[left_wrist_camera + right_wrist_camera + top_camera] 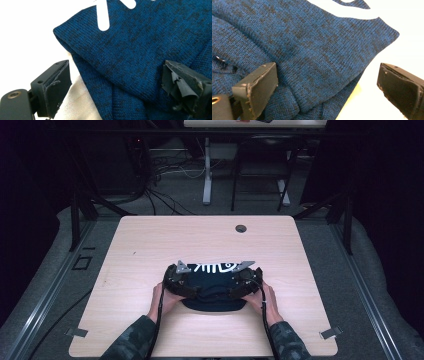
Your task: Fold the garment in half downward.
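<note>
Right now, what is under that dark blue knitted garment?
The pale wooden table lies under the folded garment, showing bare at its edges. Anything between its folded layers is covered.

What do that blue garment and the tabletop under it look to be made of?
Blue garment: likely knitted fabric, matte and mottled dark blue; fine stitch rows show, with a smooth white print on it. Tabletop: pale wood or wood-look laminate, with faint grain lines.

We can read no words or numbers; the dark blue garment bears just a white fish-skeleton print.
</note>
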`<act>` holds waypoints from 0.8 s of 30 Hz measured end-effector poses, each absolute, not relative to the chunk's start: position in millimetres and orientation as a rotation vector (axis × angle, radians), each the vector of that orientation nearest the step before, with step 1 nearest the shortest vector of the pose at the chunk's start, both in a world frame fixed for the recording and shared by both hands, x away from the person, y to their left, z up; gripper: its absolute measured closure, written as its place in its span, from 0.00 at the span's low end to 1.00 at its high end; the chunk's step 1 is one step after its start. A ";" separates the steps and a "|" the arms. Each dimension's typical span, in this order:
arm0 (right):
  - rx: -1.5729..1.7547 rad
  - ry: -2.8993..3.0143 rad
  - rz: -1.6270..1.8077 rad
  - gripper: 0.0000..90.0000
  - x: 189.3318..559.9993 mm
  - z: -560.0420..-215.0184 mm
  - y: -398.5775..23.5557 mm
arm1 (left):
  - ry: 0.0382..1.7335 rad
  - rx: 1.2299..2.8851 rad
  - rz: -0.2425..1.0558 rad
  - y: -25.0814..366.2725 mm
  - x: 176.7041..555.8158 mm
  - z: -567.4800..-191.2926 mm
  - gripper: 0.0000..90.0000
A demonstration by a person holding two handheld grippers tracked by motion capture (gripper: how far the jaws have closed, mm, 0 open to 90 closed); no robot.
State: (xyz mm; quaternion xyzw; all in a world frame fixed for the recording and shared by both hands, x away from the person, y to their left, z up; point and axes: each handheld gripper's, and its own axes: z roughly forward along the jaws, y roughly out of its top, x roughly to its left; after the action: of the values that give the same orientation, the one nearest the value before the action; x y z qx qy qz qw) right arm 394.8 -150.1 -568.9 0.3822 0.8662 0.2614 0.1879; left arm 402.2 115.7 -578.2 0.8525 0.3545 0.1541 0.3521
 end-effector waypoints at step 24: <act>1.165 2.365 1.020 0.05 322.7 -528.8 -215.6 | 0.954 2.120 0.546 179.7 342.5 -553.4 0.00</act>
State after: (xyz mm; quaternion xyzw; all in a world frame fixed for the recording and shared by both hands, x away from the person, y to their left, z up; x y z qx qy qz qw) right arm 322.7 -215.6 -528.8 0.4070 0.8262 0.3564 0.1570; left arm 342.5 179.7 -553.4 0.8255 0.3713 0.2125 0.3681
